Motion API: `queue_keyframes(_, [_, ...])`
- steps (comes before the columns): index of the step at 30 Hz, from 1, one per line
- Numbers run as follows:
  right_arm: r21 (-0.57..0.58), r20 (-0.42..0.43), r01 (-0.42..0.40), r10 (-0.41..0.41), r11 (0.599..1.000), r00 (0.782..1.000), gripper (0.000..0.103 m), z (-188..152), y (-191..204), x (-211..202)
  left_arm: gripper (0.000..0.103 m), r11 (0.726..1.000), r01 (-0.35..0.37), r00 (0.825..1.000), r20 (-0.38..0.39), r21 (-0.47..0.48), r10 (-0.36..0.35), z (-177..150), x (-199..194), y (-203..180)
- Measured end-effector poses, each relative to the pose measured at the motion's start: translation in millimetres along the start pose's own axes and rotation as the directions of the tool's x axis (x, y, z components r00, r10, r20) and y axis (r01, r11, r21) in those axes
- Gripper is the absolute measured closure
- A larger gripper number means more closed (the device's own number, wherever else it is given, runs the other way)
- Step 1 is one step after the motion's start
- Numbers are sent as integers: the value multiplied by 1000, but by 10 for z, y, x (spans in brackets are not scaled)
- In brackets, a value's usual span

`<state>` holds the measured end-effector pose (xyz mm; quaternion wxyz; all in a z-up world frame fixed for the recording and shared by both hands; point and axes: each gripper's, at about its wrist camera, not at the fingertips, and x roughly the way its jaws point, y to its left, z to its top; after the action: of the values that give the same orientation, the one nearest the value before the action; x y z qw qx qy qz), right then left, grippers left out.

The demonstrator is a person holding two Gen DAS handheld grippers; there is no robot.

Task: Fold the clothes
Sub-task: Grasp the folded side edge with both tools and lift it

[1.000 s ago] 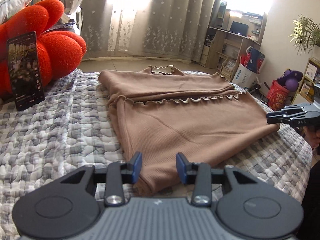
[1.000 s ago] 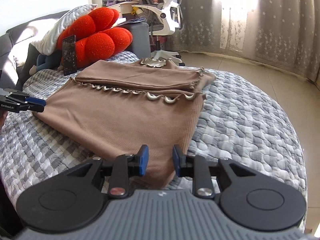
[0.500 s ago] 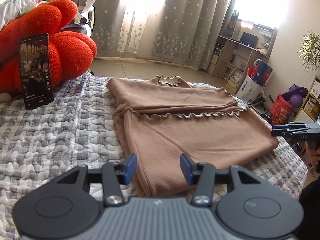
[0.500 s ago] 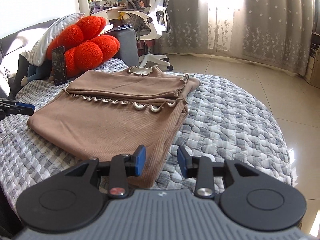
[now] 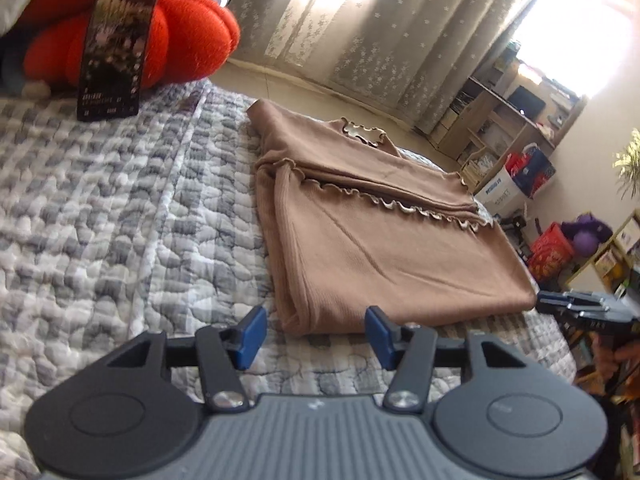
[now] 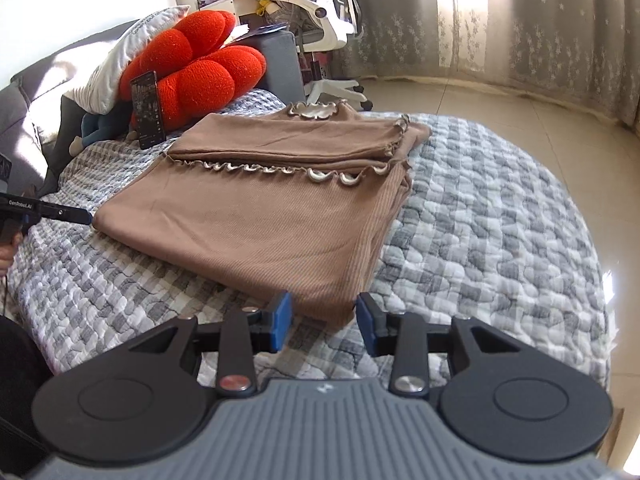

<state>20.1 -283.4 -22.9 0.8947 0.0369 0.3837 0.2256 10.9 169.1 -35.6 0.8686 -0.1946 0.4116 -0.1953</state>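
Note:
A brown ribbed top with frilled edges (image 5: 380,236) lies flat on the grey quilted bed (image 5: 120,208), its sleeves folded across the chest. It also shows in the right wrist view (image 6: 272,208). My left gripper (image 5: 316,336) is open and empty, just short of the top's near left corner. My right gripper (image 6: 324,322) is open and empty, its fingers either side of the top's near right corner. The right gripper also shows at the edge of the left wrist view (image 5: 576,304), and the left gripper shows in the right wrist view (image 6: 56,212).
A red plush cushion (image 6: 196,68) and a phone (image 6: 149,110) leaning on it sit at the head of the bed beside a white pillow (image 6: 132,48). An office chair (image 6: 336,40), curtains, shelves (image 5: 504,120) and a tiled floor lie beyond the bed.
Both grippers have opened wider and drawn back from the top's near corners. The left wrist view has tilted and dropped lower toward the bed.

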Motion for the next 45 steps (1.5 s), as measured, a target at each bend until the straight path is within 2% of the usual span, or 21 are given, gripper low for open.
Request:
queue_keyframes(1, [55, -25, -23, 24, 998, 999, 62, 4, -55, 17, 59, 998, 21, 1000, -13, -54, -22, 10, 12, 51])
queue_keyframes(4, [254, -82, -87, 111, 963, 990, 62, -16, -261, 42, 60, 982, 62, 996, -47, -179, -72, 16, 41, 160])
queue_keyframes(7, [381, -59, -132, 166, 915, 984, 62, -58, -407, 29, 60, 956, 101, 989, -77, -275, -127, -8, 109, 225])
queue_keyframes(9, [436, -36, -151, 185, 887, 982, 62, -65, -458, 60, 59, 946, 102, 988, -81, -308, -132, -23, 180, 238])
queue_keyframes(16, [529, 50, -201, 206, 824, 977, 60, -26, -507, 155, 58, 904, 160, 986, 18, -396, -167, -99, 328, 242])
queue_keyframes(18, [557, 74, -208, 202, 804, 977, 64, -32, -551, 176, 62, 890, 166, 986, 51, -425, -160, -149, 356, 245])
queue_keyframes(19, [571, 83, -209, 198, 794, 977, 73, -39, -571, 186, 68, 883, 168, 986, 67, -439, -154, -176, 369, 247])
queue_keyframes(20, [582, 86, -205, 192, 787, 978, 77, -50, -585, 194, 76, 874, 168, 986, 80, -456, -148, -204, 381, 252])
queue_keyframes(22, [613, 98, -208, 188, 762, 977, 82, -93, -638, 176, 86, 835, 176, 984, 109, -522, -139, -284, 393, 309])
queue_keyframes(24, [635, 108, -211, 186, 743, 977, 83, -125, -667, 143, 88, 798, 195, 980, 139, -571, -140, -351, 379, 342])
queue_keyframes(32, [655, 132, -219, 176, 723, 975, 85, -126, -639, 49, 89, 805, 190, 980, 163, -562, -118, -396, 271, 196])
queue_keyframes(37, [665, 131, -221, 181, 713, 975, 86, -139, -637, -40, 89, 815, 187, 982, 138, -549, -132, -425, 148, 200])
queue_keyframes(39, [667, 122, -217, 182, 713, 976, 86, -139, -641, -65, 89, 828, 181, 983, 132, -531, -131, -430, 124, 209])
queue_keyframes(42, [639, 103, -192, 165, 745, 981, 86, -123, -618, -26, 86, 864, 146, 988, 110, -482, -106, -413, 163, 225])
queue_keyframes(45, [602, 61, -144, 135, 785, 989, 79, -106, -570, 50, 82, 886, 124, 992, 83, -446, -97, -367, 213, 250])
